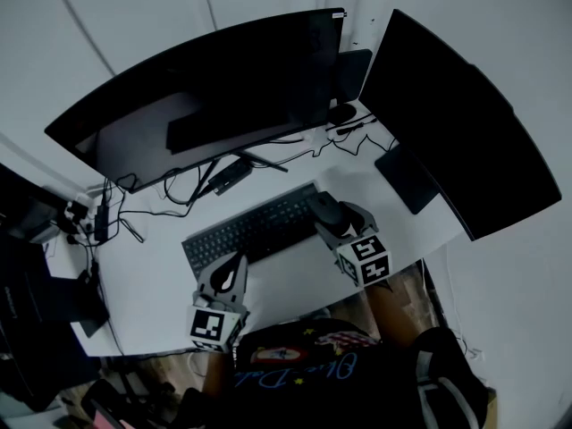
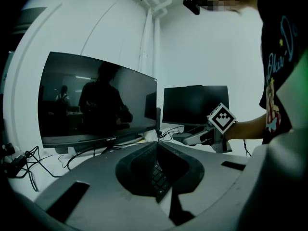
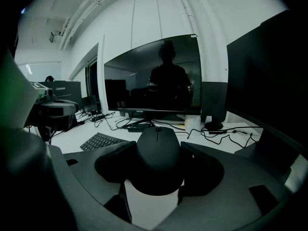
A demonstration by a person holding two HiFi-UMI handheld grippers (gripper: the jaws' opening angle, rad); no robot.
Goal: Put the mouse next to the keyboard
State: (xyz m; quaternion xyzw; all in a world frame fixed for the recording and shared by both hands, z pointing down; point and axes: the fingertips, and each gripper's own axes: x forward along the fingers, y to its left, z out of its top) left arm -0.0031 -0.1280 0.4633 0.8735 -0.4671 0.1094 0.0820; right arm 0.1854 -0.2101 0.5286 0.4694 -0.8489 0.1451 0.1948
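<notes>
The mouse [image 3: 156, 160] is a smooth, matte black, low rounded dome with a thin seam running down its front. It sits between the two broad, dark grey plastic jaws of the right hand-held gripper [image 3: 158, 144], which are drawn in narrow against its two sides and hold it. From the head view the mouse lies just beside the right end of the keyboard [image 1: 250, 229], a flat, black, rectangular slab of small low keys set at a slant on the plain white desk [image 1: 147, 280]. Whether the mouse touches the desk surface cannot be told.

Behind the keyboard stands a wide, curved, glossy black monitor [image 1: 214, 88] on a thin forked foot, its dark screen reflecting a person's silhouette. A second flat black monitor [image 1: 456, 123] stands to the right on a dark rectangular base [image 1: 407, 177]. Thin black cables [image 1: 170, 190] loop loosely over the desk under the curved monitor, and more trail between the two screens near a small round black object [image 1: 341, 113]. Nothing lies between the mouse and the keyboard's edge.

The left hand-held gripper [image 1: 231, 273] hovers over the desk at the near left corner of the keyboard. Its jaws meet at their tips with nothing between them, and keyboard keys show through the hollow behind them. Each hand-held gripper carries a white cube with black square markers.
</notes>
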